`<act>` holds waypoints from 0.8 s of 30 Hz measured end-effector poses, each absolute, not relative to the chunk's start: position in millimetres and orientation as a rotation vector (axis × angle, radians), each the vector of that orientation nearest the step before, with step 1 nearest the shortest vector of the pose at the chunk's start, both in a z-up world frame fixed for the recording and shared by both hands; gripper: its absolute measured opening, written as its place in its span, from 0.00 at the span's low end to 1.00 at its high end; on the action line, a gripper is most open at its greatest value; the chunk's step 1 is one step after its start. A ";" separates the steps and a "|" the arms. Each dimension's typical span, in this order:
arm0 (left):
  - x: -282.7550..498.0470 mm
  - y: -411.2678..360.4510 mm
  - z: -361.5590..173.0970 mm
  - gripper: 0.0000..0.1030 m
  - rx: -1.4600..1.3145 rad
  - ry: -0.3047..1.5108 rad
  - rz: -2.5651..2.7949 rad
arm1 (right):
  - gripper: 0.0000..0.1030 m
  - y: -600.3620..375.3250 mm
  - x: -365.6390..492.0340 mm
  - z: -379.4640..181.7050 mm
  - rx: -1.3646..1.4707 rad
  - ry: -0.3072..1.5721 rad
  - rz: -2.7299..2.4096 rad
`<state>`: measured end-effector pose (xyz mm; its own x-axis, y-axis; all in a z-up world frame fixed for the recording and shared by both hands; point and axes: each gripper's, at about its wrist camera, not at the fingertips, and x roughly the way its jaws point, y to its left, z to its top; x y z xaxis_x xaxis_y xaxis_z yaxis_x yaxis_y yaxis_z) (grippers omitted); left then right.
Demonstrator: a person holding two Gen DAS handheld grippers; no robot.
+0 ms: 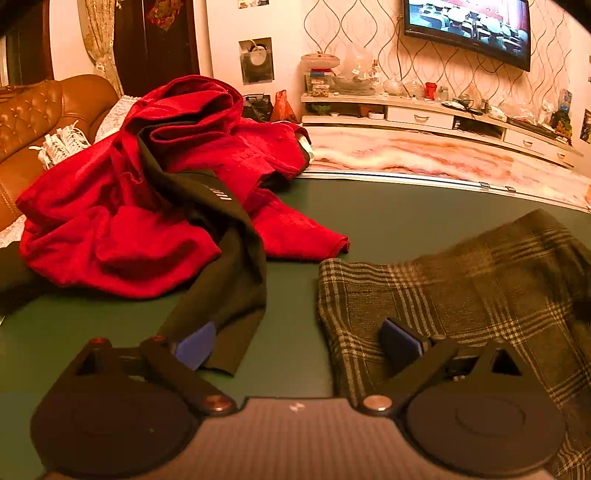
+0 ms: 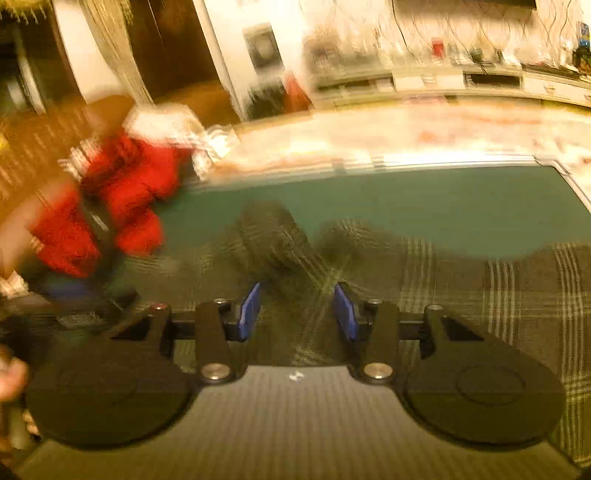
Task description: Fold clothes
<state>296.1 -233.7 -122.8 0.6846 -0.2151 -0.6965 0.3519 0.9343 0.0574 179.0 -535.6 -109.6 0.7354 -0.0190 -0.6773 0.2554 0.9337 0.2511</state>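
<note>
A dark plaid garment (image 1: 461, 295) lies spread on the green table (image 1: 369, 221), right of centre. My left gripper (image 1: 297, 345) is open wide, low over the table, its right finger over the plaid garment's left edge and its left finger over a dark garment (image 1: 221, 295). A crumpled red garment (image 1: 147, 206) lies piled at the left. In the blurred right wrist view my right gripper (image 2: 297, 312) is open just above the plaid garment (image 2: 461, 288), holding nothing. The red garment (image 2: 110, 206) shows at the left.
A brown leather sofa (image 1: 33, 122) with white sneakers (image 1: 61, 146) stands at the left. A marble floor (image 1: 424, 155), a low TV cabinet (image 1: 443, 114) and a wall TV (image 1: 469, 29) lie beyond the table's far edge.
</note>
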 end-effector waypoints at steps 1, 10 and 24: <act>297.1 -233.5 -122.2 0.96 0.191 0.761 -0.318 | 0.51 -532.7 182.8 -113.5 0.320 0.736 -0.161; 304.5 -253.9 -53.7 1.00 0.111 0.822 -0.330 | 0.71 -549.9 172.7 -66.0 0.374 0.789 -0.404; 311.1 -336.3 -60.1 1.00 0.208 1.049 -0.325 | 0.75 -569.5 191.8 -64.7 0.325 0.935 -0.522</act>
<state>311.1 -336.3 -60.1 0.4572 -0.1634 -0.8742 0.3595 0.9330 0.0136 191.8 -569.5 -64.7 0.4840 -0.2834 -0.8279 0.5566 0.8297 0.0414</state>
